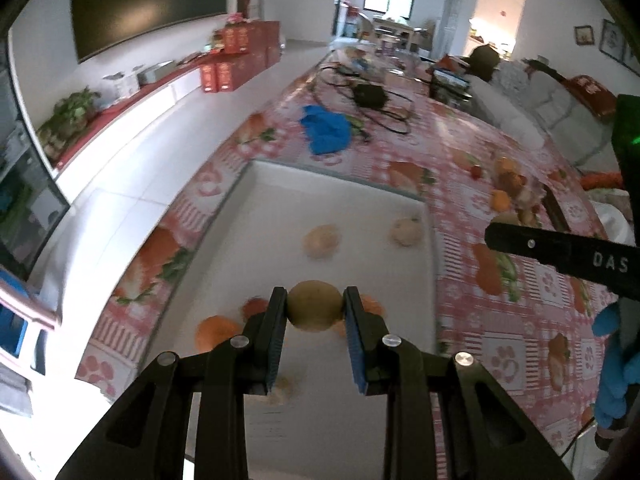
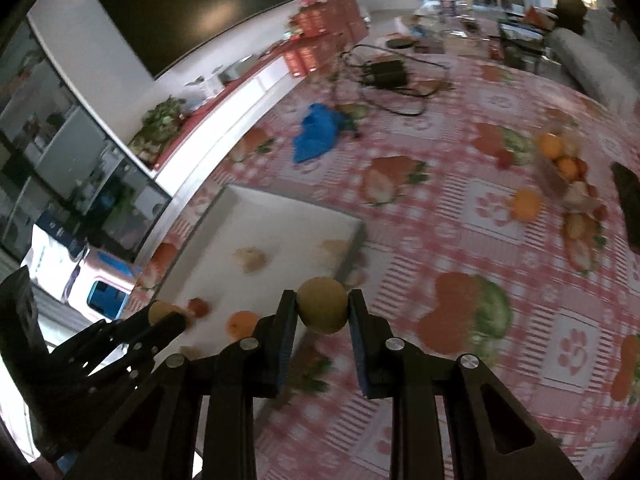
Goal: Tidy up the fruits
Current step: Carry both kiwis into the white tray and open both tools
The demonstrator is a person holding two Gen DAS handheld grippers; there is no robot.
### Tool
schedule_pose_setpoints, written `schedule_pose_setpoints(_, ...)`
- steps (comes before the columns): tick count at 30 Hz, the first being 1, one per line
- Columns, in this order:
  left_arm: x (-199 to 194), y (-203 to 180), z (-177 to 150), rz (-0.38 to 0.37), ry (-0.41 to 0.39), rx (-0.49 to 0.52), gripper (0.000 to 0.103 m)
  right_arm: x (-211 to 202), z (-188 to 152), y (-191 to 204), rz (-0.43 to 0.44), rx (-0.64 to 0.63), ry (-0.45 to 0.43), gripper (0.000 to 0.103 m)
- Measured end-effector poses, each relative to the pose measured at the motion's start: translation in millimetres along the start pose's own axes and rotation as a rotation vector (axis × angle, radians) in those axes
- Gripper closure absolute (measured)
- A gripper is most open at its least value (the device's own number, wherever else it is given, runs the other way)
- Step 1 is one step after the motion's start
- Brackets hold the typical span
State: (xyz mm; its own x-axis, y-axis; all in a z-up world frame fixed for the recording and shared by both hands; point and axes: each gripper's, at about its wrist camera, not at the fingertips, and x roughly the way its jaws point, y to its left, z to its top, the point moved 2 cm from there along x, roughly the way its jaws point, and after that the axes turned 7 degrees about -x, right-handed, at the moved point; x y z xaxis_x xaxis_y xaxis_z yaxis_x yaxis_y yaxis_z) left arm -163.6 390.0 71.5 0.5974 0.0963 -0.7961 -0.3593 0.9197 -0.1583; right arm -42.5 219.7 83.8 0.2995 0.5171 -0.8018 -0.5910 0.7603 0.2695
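Observation:
My left gripper (image 1: 315,304) is shut on a yellow-green round fruit (image 1: 315,305), held above the white tray (image 1: 340,184). In the tray lie two pale tan fruits (image 1: 322,241) (image 1: 406,231), an orange (image 1: 214,332) and a small red fruit (image 1: 256,307). My right gripper (image 2: 322,311) is shut on a second yellow-green round fruit (image 2: 322,310), over the tray's right edge (image 2: 356,240). The left gripper shows at lower left in the right wrist view, with its fruit (image 2: 161,310) at the tips. More fruit is piled at the table's right: oranges (image 2: 526,204) (image 2: 551,145) and others.
The table carries a pink checked cloth with fruit prints (image 2: 460,240). A blue cloth (image 1: 326,134) and a black device with cables (image 1: 370,96) lie beyond the tray. A blue-gloved hand (image 1: 614,360) holds the right gripper. A TV wall, cabinet and floor lie to the left.

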Motion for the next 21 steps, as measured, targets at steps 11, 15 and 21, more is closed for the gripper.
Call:
schedule_pose_setpoints(11,15.6,32.7,-4.9,0.025,0.035,-0.043,0.072,49.1,2.8,59.7,0.006,-0.136,0.068,0.076)
schedule_pose_setpoints(15,19.4,32.1,-6.1,0.029,0.044,-0.034,0.072,61.4,3.0,64.2,-0.017,-0.15,0.094,0.076)
schedule_pose_setpoints(21,20.7,29.6,-5.7,0.038,0.038,-0.025,0.062,66.5,0.9,65.2,-0.017,-0.149,0.127,0.076)
